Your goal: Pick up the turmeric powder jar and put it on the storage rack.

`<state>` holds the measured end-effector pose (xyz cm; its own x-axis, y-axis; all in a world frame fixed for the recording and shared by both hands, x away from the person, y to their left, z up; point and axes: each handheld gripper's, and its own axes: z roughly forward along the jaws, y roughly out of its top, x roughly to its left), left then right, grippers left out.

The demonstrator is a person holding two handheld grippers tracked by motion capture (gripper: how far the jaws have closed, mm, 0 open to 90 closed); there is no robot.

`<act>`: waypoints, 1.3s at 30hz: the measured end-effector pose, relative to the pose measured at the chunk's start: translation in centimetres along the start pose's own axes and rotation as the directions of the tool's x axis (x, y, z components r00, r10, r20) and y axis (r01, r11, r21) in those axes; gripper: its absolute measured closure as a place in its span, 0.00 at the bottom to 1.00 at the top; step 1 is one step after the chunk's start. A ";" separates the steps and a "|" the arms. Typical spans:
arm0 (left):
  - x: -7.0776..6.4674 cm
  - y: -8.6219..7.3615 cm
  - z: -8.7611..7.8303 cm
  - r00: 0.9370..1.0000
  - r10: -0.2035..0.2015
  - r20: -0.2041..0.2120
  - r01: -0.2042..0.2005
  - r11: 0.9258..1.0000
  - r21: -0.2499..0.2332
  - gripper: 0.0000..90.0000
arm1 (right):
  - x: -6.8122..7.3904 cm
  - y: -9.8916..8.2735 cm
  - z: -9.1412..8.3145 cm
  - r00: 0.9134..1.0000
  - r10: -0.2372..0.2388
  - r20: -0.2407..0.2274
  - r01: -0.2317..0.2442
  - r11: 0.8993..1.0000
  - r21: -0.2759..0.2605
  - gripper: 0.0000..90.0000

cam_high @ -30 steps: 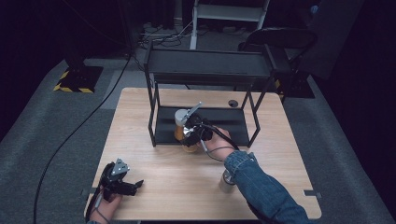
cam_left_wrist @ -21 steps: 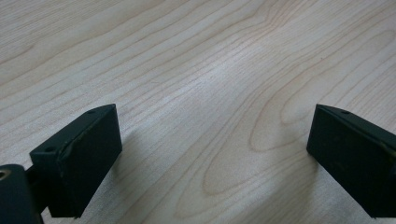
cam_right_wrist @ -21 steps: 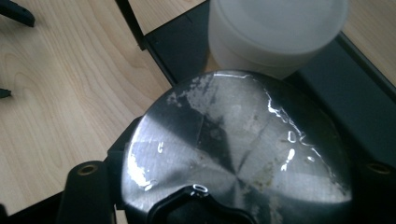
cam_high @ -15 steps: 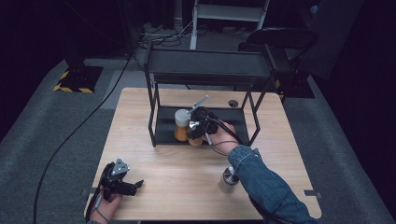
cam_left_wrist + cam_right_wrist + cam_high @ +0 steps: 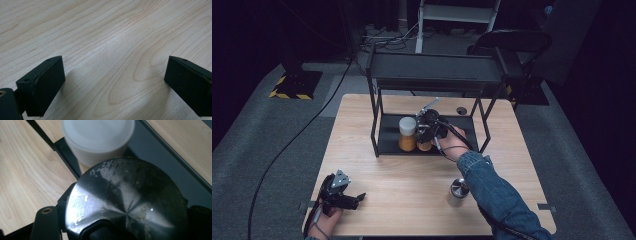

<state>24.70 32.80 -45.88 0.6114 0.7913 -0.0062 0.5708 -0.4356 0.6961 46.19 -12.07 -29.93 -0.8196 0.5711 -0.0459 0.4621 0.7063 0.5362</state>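
While a round, scuffed metal-lidded jar point(image 5: 130, 200) is clamped in the right tool point(image 5: 428, 131) on the black rack's lower shelf point(image 5: 388, 142), a white-capped jar point(image 5: 407, 133) is seen just beside it. At the pale wooden counter's point(image 5: 412, 200) near left corner, the left tool point(image 5: 343, 199) is held with jaws wide apart. A steel cup point(image 5: 458, 188) is seen near the denim sleeve point(image 5: 497, 195).

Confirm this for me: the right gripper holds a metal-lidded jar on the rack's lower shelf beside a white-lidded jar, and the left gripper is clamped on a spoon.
One thing is wrong: the left gripper holds no spoon. The left gripper view shows its jaws wide apart over bare table. The rest stands: the right gripper grips the metal-lidded jar on the lower shelf, beside the white-lidded jar.
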 end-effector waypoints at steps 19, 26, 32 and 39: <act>0.0 0.0 0.0 1.000 -0.002 0.000 0.002 1.000 0.000 0.04 | -1.8 -0.8 2.3 0.997 0.071 0.025 -0.072 0.997 0.026 0.35; 0.0 0.0 0.0 1.000 -0.001 0.000 0.001 1.000 0.000 0.04 | -2.2 -1.1 3.2 0.996 0.087 0.026 -0.088 0.996 0.034 0.35; 0.0 0.0 0.0 1.000 -0.001 0.000 0.001 1.000 0.000 0.04 | -2.4 -1.2 3.7 0.995 0.099 0.028 -0.100 0.994 0.040 0.35; 0.0 0.0 0.0 1.000 -0.001 0.000 0.001 1.000 0.000 0.04 | -2.5 -1.4 4.1 0.994 0.105 0.025 -0.106 0.993 0.044 0.35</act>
<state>24.67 32.80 -45.88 0.6106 0.7919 -0.0068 0.5717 -0.4348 0.6958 48.93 -12.76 -34.03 -0.7581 0.6521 -0.0102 0.5609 0.6598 0.5001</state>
